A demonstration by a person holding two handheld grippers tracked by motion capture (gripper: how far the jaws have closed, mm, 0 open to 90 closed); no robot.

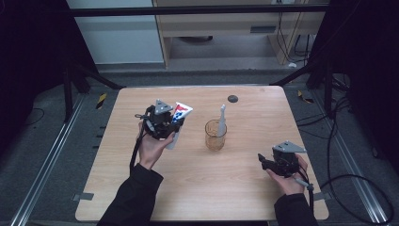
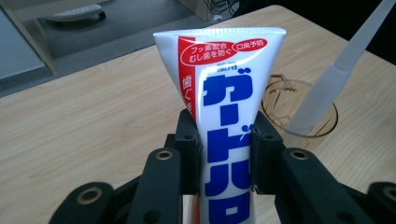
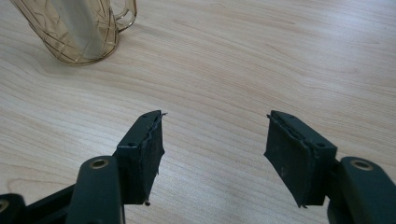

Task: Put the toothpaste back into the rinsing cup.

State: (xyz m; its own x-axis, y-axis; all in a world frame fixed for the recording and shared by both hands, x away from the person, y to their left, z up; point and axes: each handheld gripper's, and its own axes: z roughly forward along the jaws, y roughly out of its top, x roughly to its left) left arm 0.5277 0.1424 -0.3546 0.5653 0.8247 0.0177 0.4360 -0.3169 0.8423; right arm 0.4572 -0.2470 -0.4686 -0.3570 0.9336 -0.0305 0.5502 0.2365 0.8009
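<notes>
Wood table (image 1: 197,188): pale grain, bare across its near half; a small dark disc (image 1: 232,99) lies near the far edge.
Left gripper (image 1: 175,126): raised above the table's left half in the person's left hand (image 1: 151,148); in the left gripper view (image 2: 223,154) both black pads press the sides of the tube.
Tube (image 2: 224,116): white toothpaste tube with blue lettering and a red band, clamped at mid-body, its flat crimped end pointing away from the gripper toward the far side. In the high view (image 1: 179,115) it sits left of the cup, clear of the tabletop as far as can be told.
Cup (image 1: 215,135): amber, see-through, with a handle; stands near the table's middle, right of the tube and apart from it. In the left gripper view (image 2: 322,119) it lies just beyond the tube.
Brush (image 1: 221,120): white, leaning in the cup, its upper end rising above the rim.
Right gripper (image 1: 263,162): low over the near right part of the table in the right hand (image 1: 288,181); in the right gripper view (image 3: 212,154) the jaws stand wide apart with bare wood between them, holding nothing.
Cup in right gripper view (image 3: 77,32): far left of the spread jaws, well apart from them.
</notes>
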